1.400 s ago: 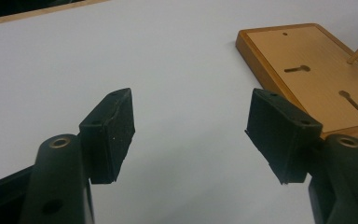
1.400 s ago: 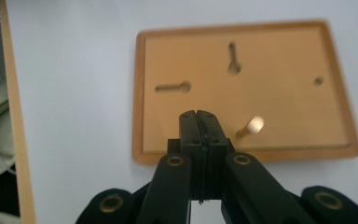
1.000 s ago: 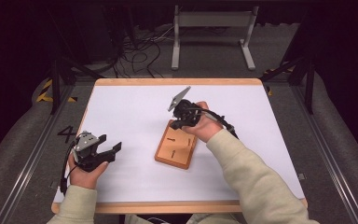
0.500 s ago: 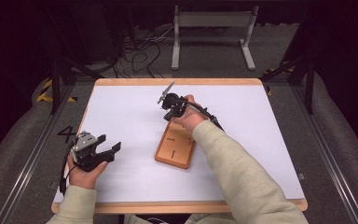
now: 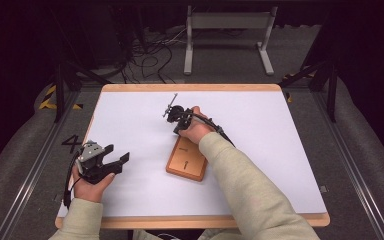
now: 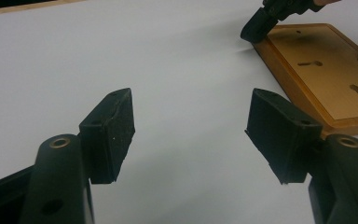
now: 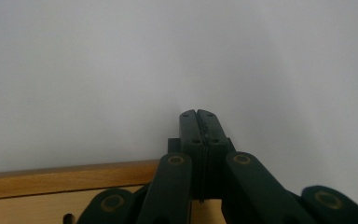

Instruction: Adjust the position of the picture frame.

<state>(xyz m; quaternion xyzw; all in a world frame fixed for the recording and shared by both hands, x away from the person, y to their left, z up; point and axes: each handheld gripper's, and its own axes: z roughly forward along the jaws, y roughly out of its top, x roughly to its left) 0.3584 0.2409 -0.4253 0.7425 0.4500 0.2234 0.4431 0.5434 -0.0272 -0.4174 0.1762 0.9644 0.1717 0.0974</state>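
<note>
I had the right gripper [image 5: 176, 131] down at the far end of the flat rectangular wooden board [image 5: 187, 159] with two keyhole slots, which lay near the middle of the white tabletop [image 5: 280, 150]. Its jaws were pressed fully together with nothing between them, their tips aimed at the bare white surface just past the board's edge; in the right gripper view [image 7: 199, 116] the board's rim crossed the lower left corner. The left gripper [image 5: 114, 163] sat well apart from the board, near the table's left front edge, jaws spread wide and empty. Through the left gripper view [image 6: 191, 135] I saw the board [image 6: 328, 79] ahead on the right.
</note>
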